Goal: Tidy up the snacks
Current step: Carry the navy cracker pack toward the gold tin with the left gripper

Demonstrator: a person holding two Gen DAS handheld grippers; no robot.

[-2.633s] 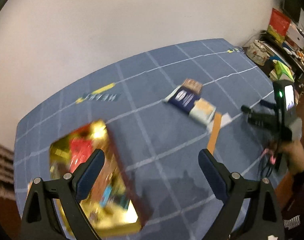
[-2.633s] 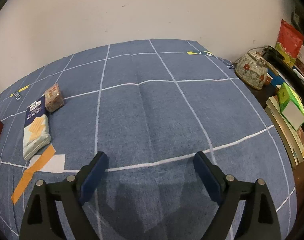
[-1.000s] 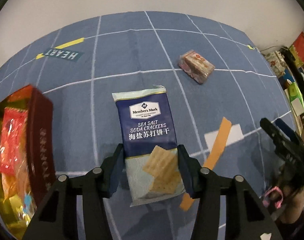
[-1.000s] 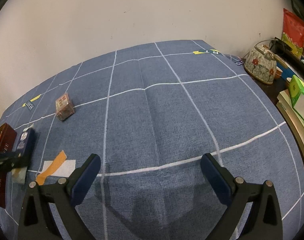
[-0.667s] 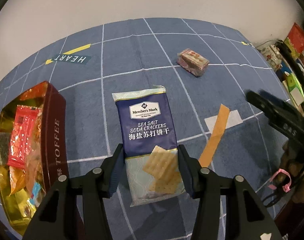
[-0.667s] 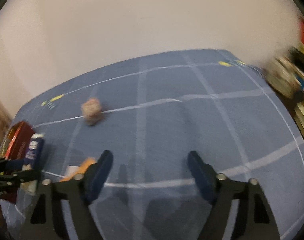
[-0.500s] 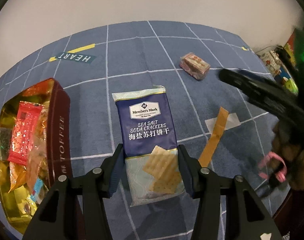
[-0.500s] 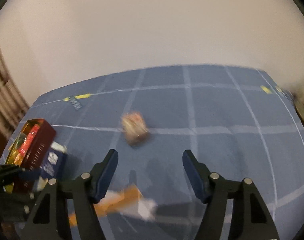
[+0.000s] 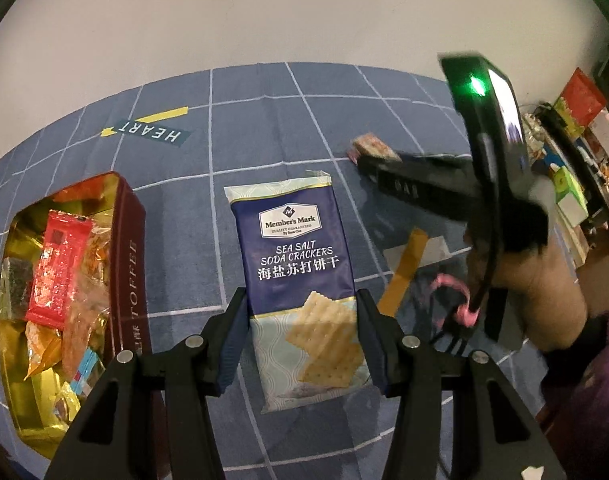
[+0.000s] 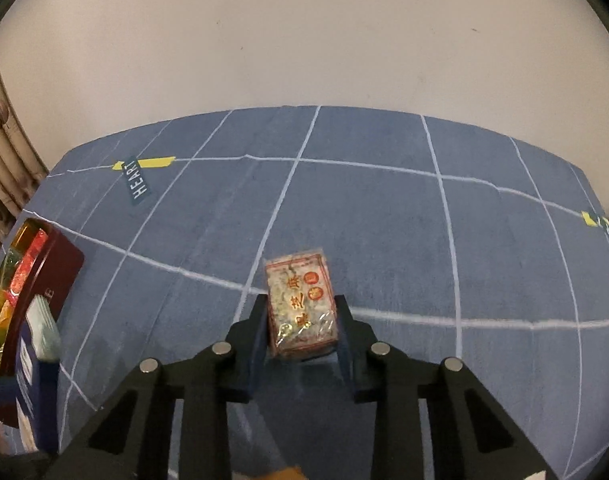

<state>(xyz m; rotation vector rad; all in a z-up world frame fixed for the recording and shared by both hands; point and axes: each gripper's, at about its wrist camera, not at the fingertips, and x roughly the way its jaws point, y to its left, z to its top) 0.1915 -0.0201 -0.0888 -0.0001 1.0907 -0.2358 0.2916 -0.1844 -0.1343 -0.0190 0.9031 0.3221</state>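
My left gripper (image 9: pixel 301 300) is shut on a blue Member's Mark soda crackers pack (image 9: pixel 292 256), gripping its lower half just above the blue grid tablecloth. An open dark red toffee tin (image 9: pixel 128 256), full of wrapped sweets, stands right beside it on the left. In the right wrist view my right gripper (image 10: pixel 300 304) has its jaws closing, and the pads press both sides of a small clear snack packet (image 10: pixel 296 280) with red print. The left wrist view shows that right gripper (image 9: pixel 368 164) reaching the same packet (image 9: pixel 370 145). The tin (image 10: pixel 60 276) and the crackers pack (image 10: pixel 36 344) show at the far left.
An orange tape strip (image 9: pixel 404 276) on a white patch lies right of the crackers. A HEART label (image 9: pixel 152 134) marks the cloth's far left. A person's hand (image 9: pixel 544 280) holds the right gripper. A cluttered shelf (image 9: pixel 576 152) stands past the table's right edge.
The right gripper swung left across the table to the small packet and its jaws narrowed from wide open onto it. The left gripper, still holding the crackers, rose a little.
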